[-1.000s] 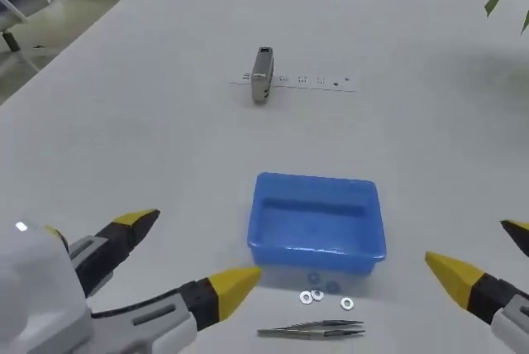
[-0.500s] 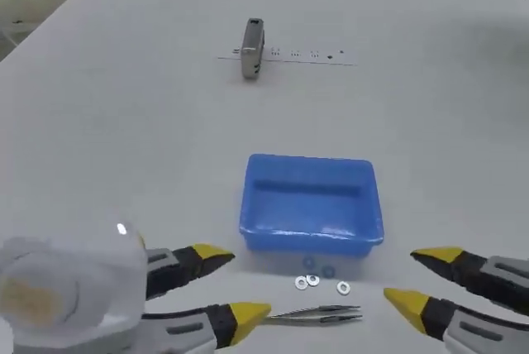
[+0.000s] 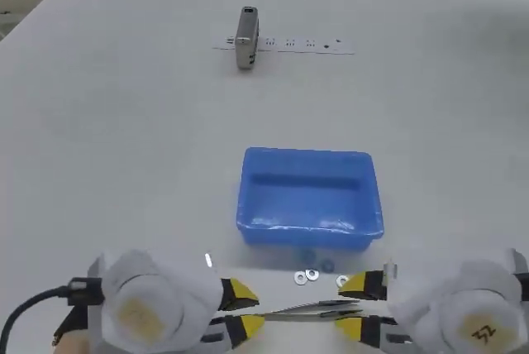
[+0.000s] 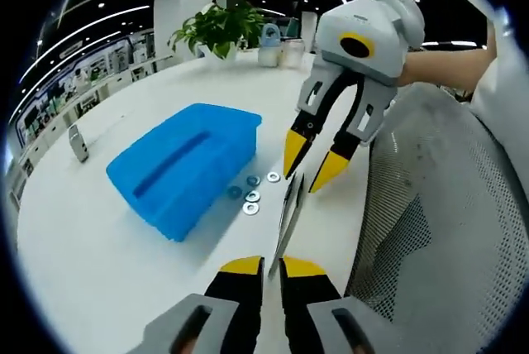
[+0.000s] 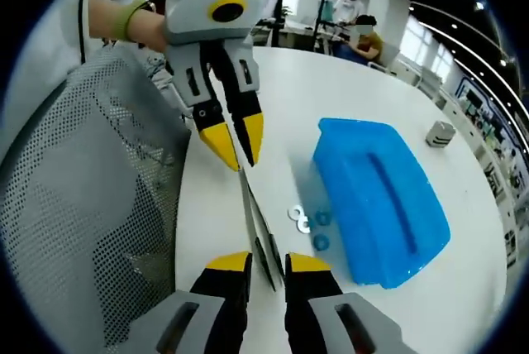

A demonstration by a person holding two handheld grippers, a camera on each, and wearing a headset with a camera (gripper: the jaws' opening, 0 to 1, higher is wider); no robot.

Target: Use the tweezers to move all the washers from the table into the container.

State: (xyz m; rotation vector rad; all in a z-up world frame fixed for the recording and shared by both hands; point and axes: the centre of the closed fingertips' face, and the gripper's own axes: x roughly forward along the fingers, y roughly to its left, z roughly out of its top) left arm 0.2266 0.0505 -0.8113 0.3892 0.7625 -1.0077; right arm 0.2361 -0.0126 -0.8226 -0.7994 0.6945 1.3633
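Note:
A blue container (image 3: 307, 197) sits mid-table, and it also appears in the left gripper view (image 4: 178, 164) and the right gripper view (image 5: 380, 197). Several small washers (image 3: 312, 275) lie on the table just in front of it (image 4: 250, 197) (image 5: 307, 220). Steel tweezers (image 3: 312, 311) lie flat nearer me. My left gripper (image 3: 246, 308) is at their joined end, jaws a narrow gap apart (image 4: 273, 270). My right gripper (image 3: 349, 304) faces it from the other end, open, with the tweezers' arms (image 5: 263, 246) running between its jaws (image 5: 269, 265).
A small grey device (image 3: 246, 36) stands at the far side beside a white strip with marks (image 3: 306, 44). A mesh chair back (image 5: 91, 205) and the table's near edge are close behind both grippers. Bare white tabletop (image 3: 124, 139) surrounds the container.
Both grippers have come inward along the tweezers from the left and right and narrowed their jaws. The head camera has tilted down, so the container sits higher in view.

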